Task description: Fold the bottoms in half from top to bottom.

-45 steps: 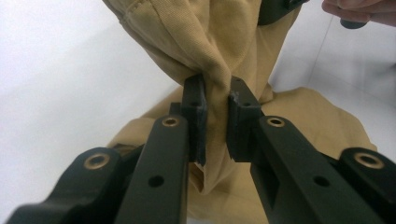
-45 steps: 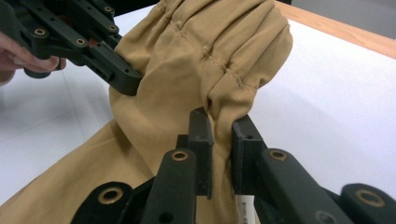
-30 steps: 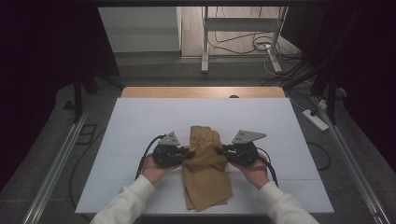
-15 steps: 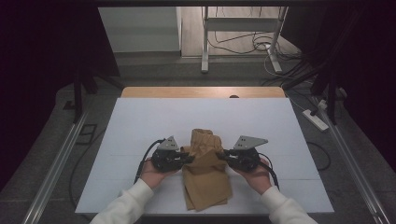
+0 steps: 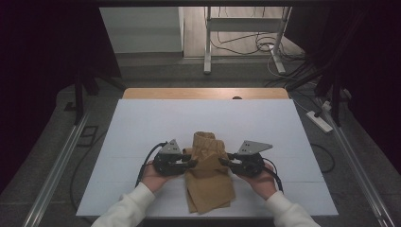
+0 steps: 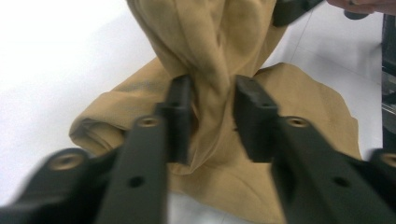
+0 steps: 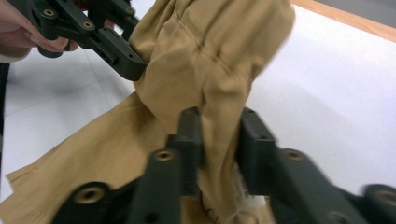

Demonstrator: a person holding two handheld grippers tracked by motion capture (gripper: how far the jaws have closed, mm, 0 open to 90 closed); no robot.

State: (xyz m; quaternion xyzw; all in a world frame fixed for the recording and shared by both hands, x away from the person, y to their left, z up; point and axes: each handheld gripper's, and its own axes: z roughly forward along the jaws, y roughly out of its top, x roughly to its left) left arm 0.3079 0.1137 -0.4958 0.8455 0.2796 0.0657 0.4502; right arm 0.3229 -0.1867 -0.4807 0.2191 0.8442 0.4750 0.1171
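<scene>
A tan cloth garment (image 5: 208, 182) lies on the white table, its far end bunched up into a raised fold between my two grippers. My left gripper (image 5: 191, 163) meets the fold from the left and my right gripper (image 5: 223, 163) from the right. In the left gripper view the jaws (image 6: 212, 93) have just been opening. A ridge of the cloth (image 6: 205, 37) stands loosely between them, with a gap at one pad. In the right gripper view the jaws (image 7: 219, 123) have likewise just been opening around a hanging fold of the cloth (image 7: 210, 42).
The white table top (image 5: 142, 127) ends in a wooden strip (image 5: 203, 93) at the far side. Black cables trail from both grippers over the near table. A power strip (image 5: 320, 121) lies on the floor at the right, and metal rails flank the table.
Both hands have drifted slightly toward the near edge, and the bunched top of the cloth has come with them and sunk a little.
</scene>
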